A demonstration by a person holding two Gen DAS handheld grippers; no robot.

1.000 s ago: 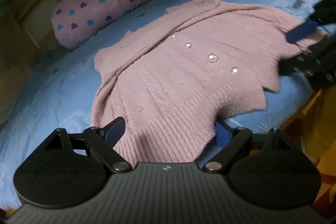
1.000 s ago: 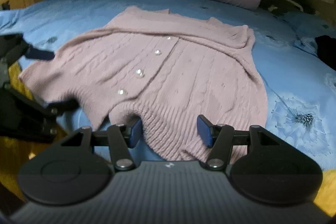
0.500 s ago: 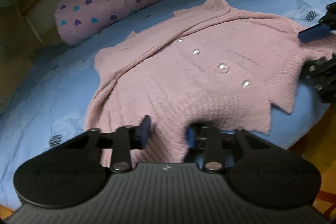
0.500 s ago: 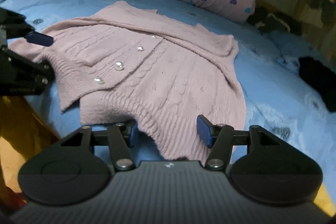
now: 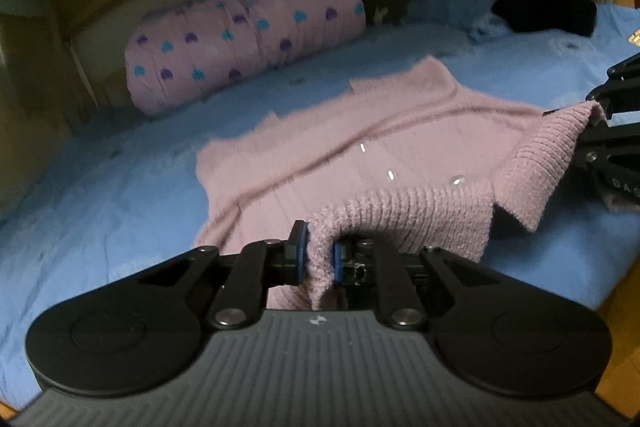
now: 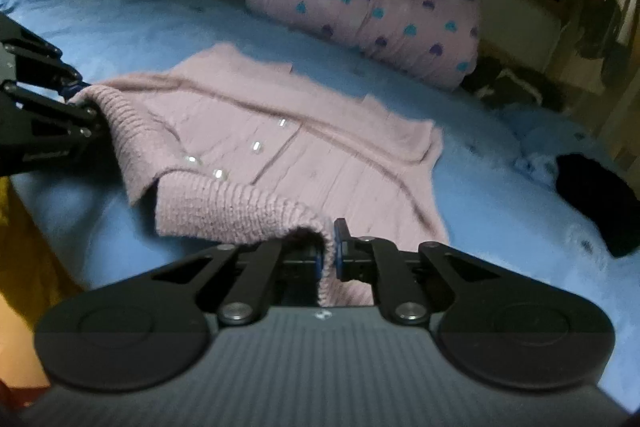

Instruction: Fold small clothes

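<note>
Each view is showing one gripper's clamp closely: left gripper [image 5: 320, 257] and right gripper [image 6: 328, 255] are pinching the cardigan [image 6: 304, 143] hem, collar pointing toward the pillow [image 6: 368, 11].

The far collar of the pink ribbed knitted cardigan [image 5: 400, 131] blurs. At right frame edge, the other black claw [image 5: 598, 115] is cut off, its pads hidden by cloth.

— Lying where?
— Spread front-up on the bed: pale pink cable-knit buttoned cardigan [image 5: 360, 155], neck toward the far end.
— Flat all over?
— Only the upper part; ribbed hem (both near corners) [image 6: 240, 205] lifted off the bed and bunched into folds.
</note>
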